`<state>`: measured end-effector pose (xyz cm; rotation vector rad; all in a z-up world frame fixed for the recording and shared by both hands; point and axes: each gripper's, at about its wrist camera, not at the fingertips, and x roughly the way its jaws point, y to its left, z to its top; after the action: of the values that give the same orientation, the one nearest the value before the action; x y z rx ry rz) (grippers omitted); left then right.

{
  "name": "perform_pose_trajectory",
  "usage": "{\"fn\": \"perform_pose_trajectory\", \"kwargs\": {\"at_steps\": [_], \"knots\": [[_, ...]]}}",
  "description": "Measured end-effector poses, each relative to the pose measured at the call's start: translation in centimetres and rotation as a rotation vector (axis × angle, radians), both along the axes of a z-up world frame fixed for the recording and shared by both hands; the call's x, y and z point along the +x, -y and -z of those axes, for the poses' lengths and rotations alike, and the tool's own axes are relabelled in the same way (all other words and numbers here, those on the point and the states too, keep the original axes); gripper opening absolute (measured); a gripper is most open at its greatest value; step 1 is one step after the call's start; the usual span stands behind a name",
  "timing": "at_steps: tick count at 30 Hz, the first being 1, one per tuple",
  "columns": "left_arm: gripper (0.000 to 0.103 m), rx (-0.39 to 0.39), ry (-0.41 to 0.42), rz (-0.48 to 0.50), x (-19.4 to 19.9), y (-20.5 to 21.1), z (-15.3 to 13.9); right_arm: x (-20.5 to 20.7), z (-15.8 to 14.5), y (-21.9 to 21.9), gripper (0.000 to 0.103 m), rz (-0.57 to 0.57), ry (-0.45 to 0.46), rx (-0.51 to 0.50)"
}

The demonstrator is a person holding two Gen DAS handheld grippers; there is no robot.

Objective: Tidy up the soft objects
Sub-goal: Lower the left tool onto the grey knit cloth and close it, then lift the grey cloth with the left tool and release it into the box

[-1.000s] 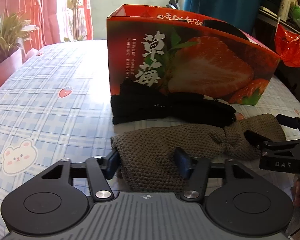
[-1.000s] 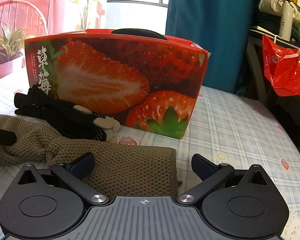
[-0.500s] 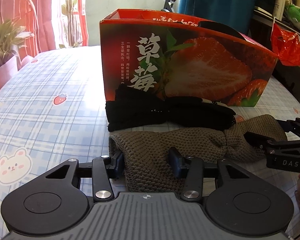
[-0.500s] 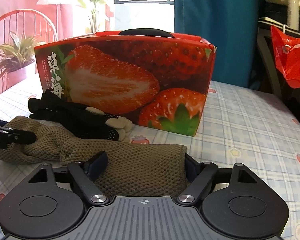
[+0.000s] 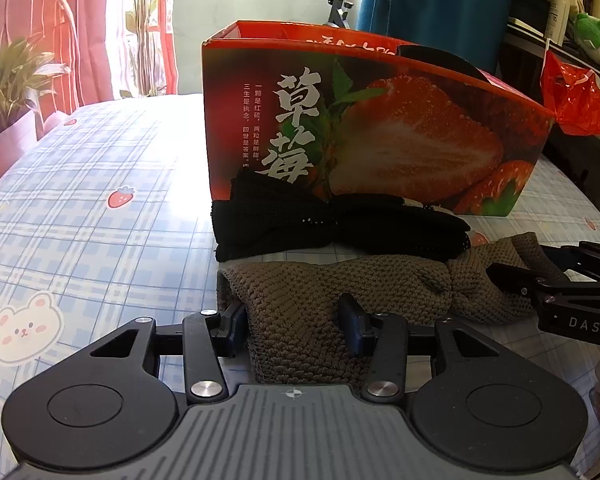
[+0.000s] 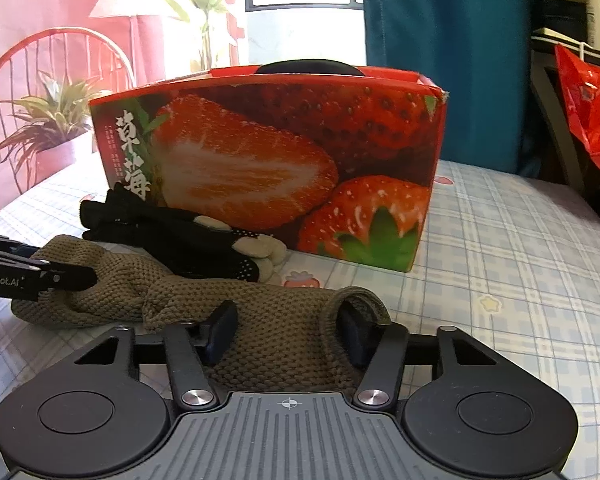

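Observation:
An olive-brown knitted cloth (image 5: 308,292) lies lengthwise along the table's near side. My left gripper (image 5: 292,320) is shut on its left end, and the fabric bulges between the pads. My right gripper (image 6: 286,324) has the other end of the cloth (image 6: 268,300) between its jaws. Those jaws are closing, the pads press in, and the fabric's edge curls up over the right finger. Just behind the cloth lies a pair of black gloves (image 5: 300,224) with pale fingertips, against an open strawberry-print box (image 5: 380,128).
The table carries a blue plaid cover (image 5: 80,200) with bear and strawberry prints. A potted plant (image 5: 8,92) and a red chair (image 6: 40,80) stand off to the left. A red plastic bag (image 5: 572,96) hangs by dark shelves at the right.
The right jaws have come in from wide apart onto the cloth's right end and bunched it up. The left jaws narrowed slightly on the left end. Neither hand shifted.

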<state>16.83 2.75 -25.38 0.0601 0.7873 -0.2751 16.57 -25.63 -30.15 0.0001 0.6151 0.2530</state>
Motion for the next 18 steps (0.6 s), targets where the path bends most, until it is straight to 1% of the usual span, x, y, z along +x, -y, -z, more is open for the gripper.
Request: {"fn": "perform_pose_trajectory", "kwargs": {"at_steps": [4,6,9,11,13,15,17,18], "knots": [[0.049,0.004,0.0,0.005,-0.4,0.1,-0.1,-0.4,-0.2,-0.6,0.035,-0.031,0.023,-0.03],[0.048,-0.002,-0.001,0.006,-0.4,0.0,-0.1,-0.5,-0.2,-0.7,0.032,-0.044,0.03,-0.035],[0.047,-0.016,0.003,0.005,-0.5,-0.2,0.0,-0.5,-0.2,-0.4,0.028,-0.05,0.028,-0.012],[0.041,-0.027,0.007,0.01,-0.7,-0.3,0.0,-0.4,-0.2,0.0,0.026,-0.045,0.024,0.012],[0.04,-0.034,0.009,0.011,-0.8,-0.3,0.0,-0.3,-0.2,0.3,0.025,-0.042,0.022,0.031],[0.033,-0.047,0.008,0.019,-0.9,-0.3,0.0,-0.3,-0.2,0.4,0.024,-0.042,0.021,0.037],[0.019,-0.072,-0.004,0.025,-1.0,-0.3,-0.1,-0.4,-0.2,0.3,0.022,-0.041,0.024,0.029],[0.018,-0.084,-0.009,0.027,-1.1,-0.3,-0.1,-0.6,-0.2,0.1,0.02,-0.045,0.028,0.02]]}}
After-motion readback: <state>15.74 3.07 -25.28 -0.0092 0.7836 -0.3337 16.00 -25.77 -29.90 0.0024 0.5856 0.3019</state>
